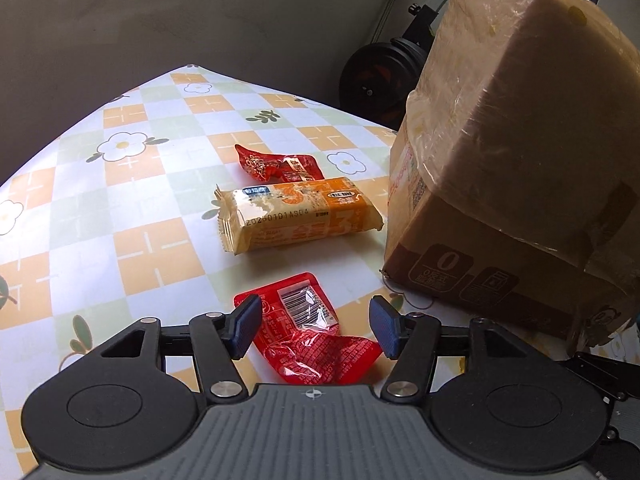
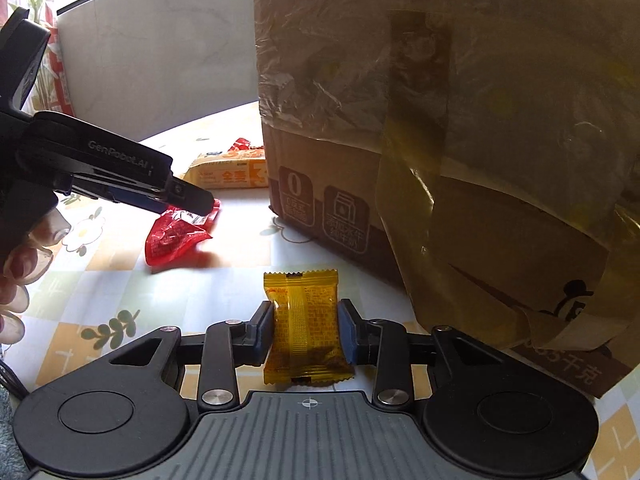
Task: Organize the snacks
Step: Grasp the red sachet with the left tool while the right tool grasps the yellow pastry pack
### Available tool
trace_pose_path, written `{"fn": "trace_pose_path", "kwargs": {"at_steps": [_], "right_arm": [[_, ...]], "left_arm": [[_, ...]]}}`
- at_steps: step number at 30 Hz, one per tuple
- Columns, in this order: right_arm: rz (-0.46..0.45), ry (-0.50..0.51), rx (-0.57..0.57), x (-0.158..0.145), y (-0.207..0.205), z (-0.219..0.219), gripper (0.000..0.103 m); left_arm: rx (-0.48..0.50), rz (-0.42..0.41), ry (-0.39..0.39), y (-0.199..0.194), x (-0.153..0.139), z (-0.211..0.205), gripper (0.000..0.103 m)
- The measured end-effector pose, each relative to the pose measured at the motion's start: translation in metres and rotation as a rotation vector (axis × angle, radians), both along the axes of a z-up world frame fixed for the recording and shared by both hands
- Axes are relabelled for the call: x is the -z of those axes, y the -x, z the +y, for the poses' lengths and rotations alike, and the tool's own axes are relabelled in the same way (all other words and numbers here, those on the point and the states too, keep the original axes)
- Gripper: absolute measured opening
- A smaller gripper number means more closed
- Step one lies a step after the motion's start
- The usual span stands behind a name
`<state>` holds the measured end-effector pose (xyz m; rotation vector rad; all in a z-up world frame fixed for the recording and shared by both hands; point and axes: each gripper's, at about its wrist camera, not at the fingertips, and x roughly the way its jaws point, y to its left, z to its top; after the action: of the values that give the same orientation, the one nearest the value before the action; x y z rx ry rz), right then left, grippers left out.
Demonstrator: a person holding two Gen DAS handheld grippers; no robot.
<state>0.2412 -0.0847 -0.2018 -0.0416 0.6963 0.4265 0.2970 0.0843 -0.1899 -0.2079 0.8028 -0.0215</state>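
Right wrist: tongs point(image 2: 306, 330) on yellow packet point(image 2: 306, 326)

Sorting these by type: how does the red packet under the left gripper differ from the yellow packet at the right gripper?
The red packet is crumpled and lies between the left gripper's wide-open fingers; the yellow packet is flat and smooth, with the right gripper's pads against its sides. The red one shows a barcode; the yellow shows a centre seam. Both are small sealed packets.

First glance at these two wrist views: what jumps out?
The big plastic-wrapped cardboard box dominates the right of both views, standing on the floral checked tablecloth. The right gripper clamps a small yellow snack packet; the left gripper hangs open over a crumpled red packet, with an orange wrapped bar beyond it.
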Motion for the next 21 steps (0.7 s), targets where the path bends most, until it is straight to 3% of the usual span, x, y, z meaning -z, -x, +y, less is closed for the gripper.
{"fn": "trace_pose_path", "kwargs": {"at_steps": [6, 21], "right_arm": [[-0.005, -0.007, -0.003, -0.002, 0.003, -0.003, 0.032], [0.002, -0.039, -0.003, -0.001, 0.001, -0.009, 0.032]], "left_arm": [[-0.047, 0.005, -0.098, 0.003, 0.006, -0.007, 0.063], [-0.001, -0.032, -0.115, 0.031, 0.01, 0.005, 0.063]]}}
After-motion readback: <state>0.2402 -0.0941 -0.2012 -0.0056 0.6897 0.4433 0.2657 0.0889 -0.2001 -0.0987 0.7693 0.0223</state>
